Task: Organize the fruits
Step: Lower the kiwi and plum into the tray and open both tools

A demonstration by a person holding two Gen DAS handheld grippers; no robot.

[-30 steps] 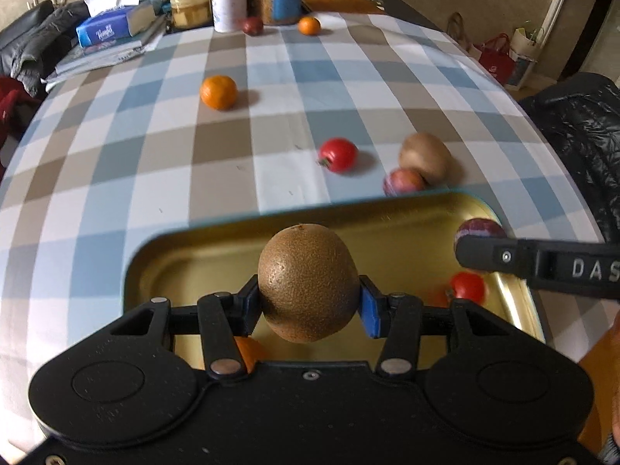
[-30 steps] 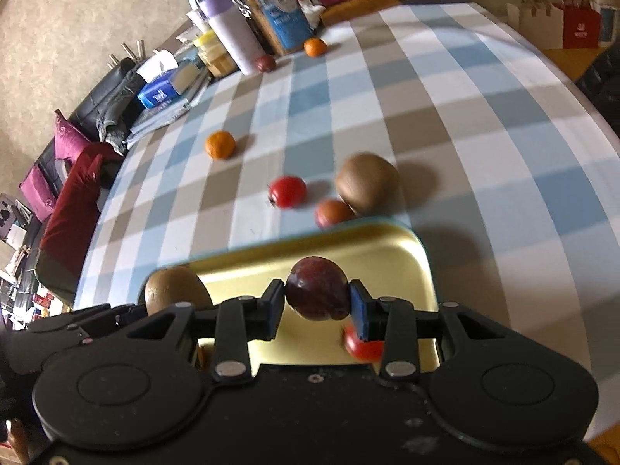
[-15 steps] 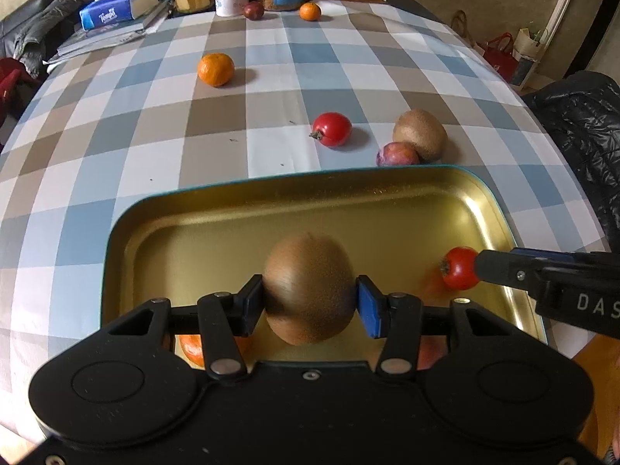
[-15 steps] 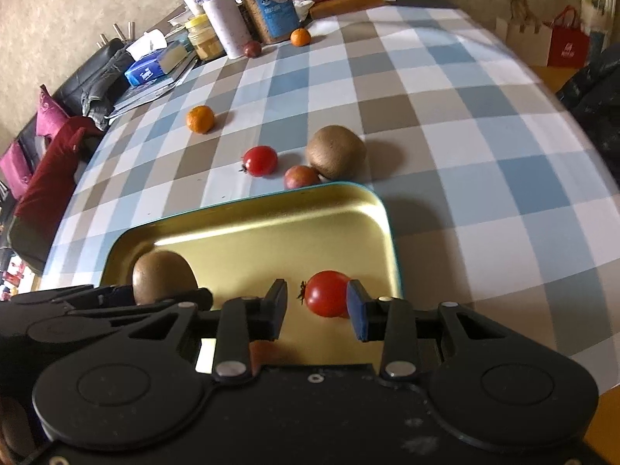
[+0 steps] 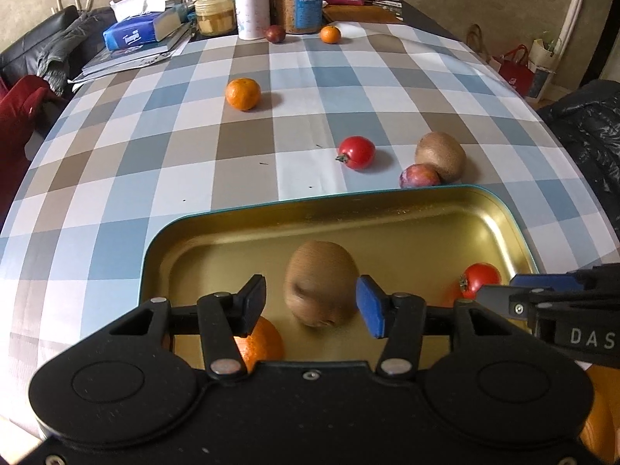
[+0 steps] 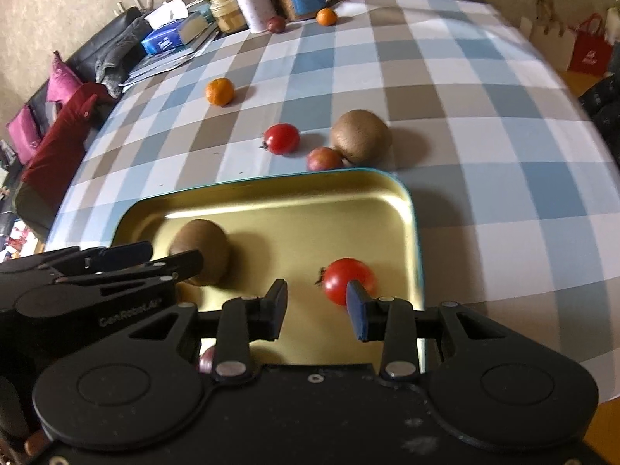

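Note:
A gold tray (image 5: 387,213) (image 6: 271,201) lies on the checked tablecloth. My left gripper (image 5: 311,306) is open above it; a blurred kiwi (image 5: 321,281) (image 6: 201,250) sits between its jaws, free of the pads. A tangerine (image 5: 260,341) shows under its left finger. My right gripper (image 6: 316,308) is open and empty over the tray, with a tomato (image 6: 347,279) (image 5: 480,279) just beyond its right pad. A plum (image 6: 207,360) peeks out below its left finger.
On the cloth beyond the tray lie a tomato (image 5: 356,152), a plum (image 5: 419,176), a kiwi (image 5: 441,155) and a tangerine (image 5: 243,93). Far back stand bottles and jars (image 5: 252,0), a plum (image 5: 275,33), a tangerine (image 5: 330,34) and books (image 5: 135,38).
Both grippers opened. The left one let go of the kiwi, which has dropped into the tray. The right one released its plum into the tray and pulled back.

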